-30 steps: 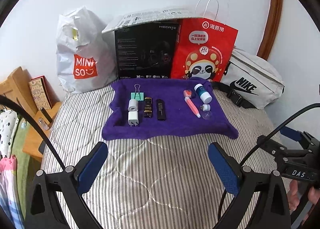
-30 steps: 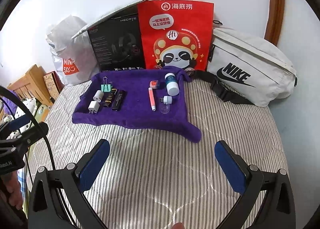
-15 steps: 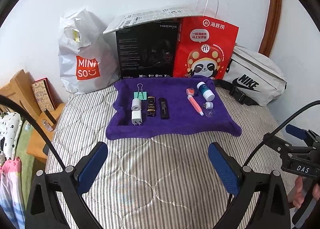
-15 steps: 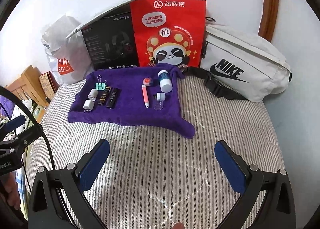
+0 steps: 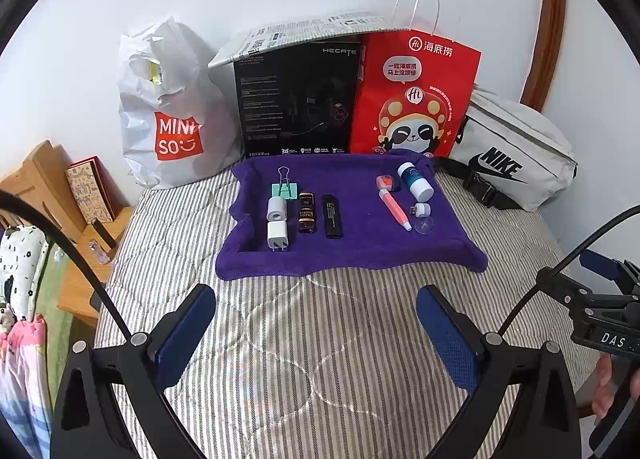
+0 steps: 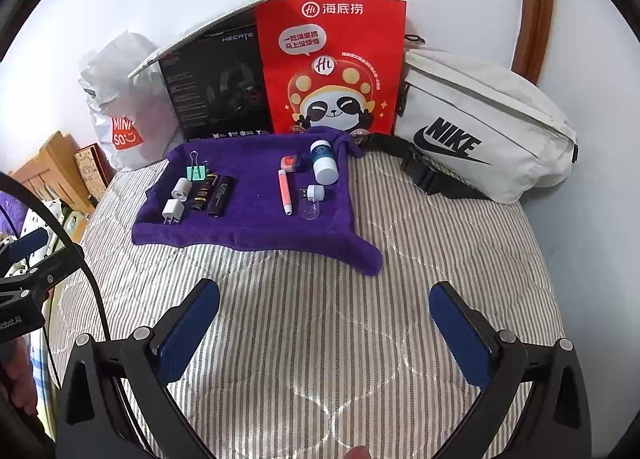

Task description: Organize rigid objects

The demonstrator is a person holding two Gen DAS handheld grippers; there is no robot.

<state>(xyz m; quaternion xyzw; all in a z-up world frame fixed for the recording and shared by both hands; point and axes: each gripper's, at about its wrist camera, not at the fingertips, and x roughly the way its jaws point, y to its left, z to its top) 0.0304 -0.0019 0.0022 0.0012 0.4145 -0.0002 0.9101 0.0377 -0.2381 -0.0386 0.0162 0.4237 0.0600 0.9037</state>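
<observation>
Claws, left [image 5: 316, 335] and right [image 6: 324, 333], are hanging wide open and empty, well short of the towel [image 5: 360, 251], presumably sizing up its two tidy clusters.

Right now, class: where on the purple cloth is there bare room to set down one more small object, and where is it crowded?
Bare: the middle of the purple cloth, between the black lighter and pink pen, and its front strip. Crowded: the left cluster around the white charger; the right cluster around the white bottle.
</observation>
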